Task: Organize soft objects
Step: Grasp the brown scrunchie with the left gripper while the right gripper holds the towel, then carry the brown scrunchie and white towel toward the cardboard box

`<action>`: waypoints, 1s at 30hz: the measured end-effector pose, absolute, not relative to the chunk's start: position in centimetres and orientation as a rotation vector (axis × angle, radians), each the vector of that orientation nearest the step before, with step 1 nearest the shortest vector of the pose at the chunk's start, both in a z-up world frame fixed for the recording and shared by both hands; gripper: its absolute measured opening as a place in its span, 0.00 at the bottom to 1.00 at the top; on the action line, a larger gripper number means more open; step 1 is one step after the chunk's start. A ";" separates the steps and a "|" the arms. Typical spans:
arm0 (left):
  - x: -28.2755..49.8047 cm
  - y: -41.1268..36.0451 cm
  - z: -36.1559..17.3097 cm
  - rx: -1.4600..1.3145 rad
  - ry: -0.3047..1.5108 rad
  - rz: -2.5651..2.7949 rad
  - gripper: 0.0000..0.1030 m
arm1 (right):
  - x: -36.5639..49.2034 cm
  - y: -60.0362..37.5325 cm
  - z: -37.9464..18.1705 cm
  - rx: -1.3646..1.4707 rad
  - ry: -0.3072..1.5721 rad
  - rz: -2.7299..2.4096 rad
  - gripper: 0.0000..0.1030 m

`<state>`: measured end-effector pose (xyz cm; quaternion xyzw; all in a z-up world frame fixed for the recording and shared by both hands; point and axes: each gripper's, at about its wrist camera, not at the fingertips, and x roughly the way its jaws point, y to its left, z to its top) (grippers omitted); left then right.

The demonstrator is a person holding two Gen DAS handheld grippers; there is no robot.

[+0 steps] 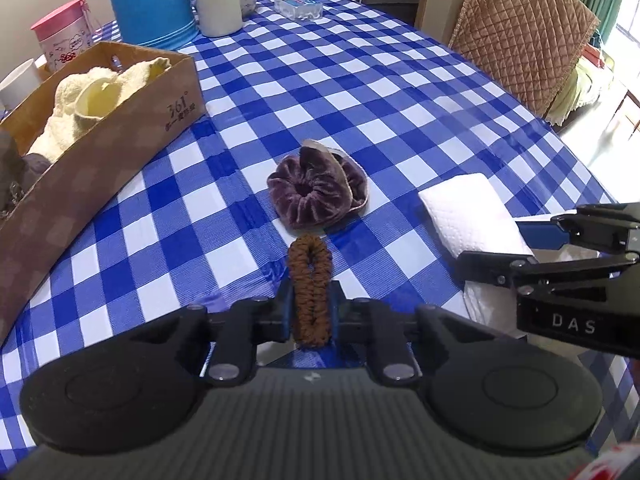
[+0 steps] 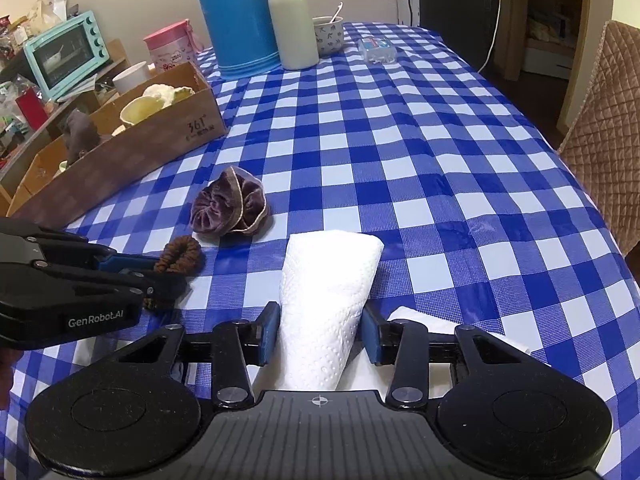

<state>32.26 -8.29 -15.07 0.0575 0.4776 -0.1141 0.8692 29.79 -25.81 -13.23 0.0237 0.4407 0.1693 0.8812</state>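
Note:
A brown hair tie (image 1: 310, 280) is pinched between the pads of my left gripper (image 1: 311, 312), squeezed into a narrow loop just above the checked tablecloth; the same tie (image 2: 178, 256) and left gripper (image 2: 160, 276) show in the right wrist view. My right gripper (image 2: 320, 334) has both pads against a folded white paper towel (image 2: 328, 280), which lies on the table. From the left wrist view the right gripper (image 1: 516, 244) straddles that towel (image 1: 472, 212). A purple velvet scrunchie (image 1: 316, 196) (image 2: 230, 208) lies free just beyond both.
An open cardboard box (image 1: 120, 152) (image 2: 168, 136) at the left holds cream and grey soft items. Behind it stand a blue thermos (image 2: 236, 16), white bottle (image 2: 292, 20), cup (image 2: 328, 34) and pink tub (image 2: 168, 50). A quilted chair (image 1: 520, 28) is at the right edge.

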 end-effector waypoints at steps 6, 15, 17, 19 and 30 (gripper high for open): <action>31.4 -7.6 -14.1 0.111 0.987 -0.224 0.15 | 29.4 -25.9 -12.4 0.049 0.900 0.362 0.41; 29.8 -6.3 -12.0 0.086 0.947 -0.192 0.15 | 28.4 -25.7 -10.2 0.050 0.854 0.382 0.41; 29.4 -5.9 -11.5 0.079 0.938 -0.186 0.15 | 28.1 -25.5 -9.8 0.050 0.844 0.390 0.41; 28.9 -5.4 -10.9 0.072 0.925 -0.178 0.15 | 27.8 -25.2 -9.2 0.051 0.834 0.400 0.41; 25.6 -0.9 -7.3 0.016 0.849 -0.084 0.15 | 27.2 -20.6 -6.4 0.066 0.788 0.554 0.41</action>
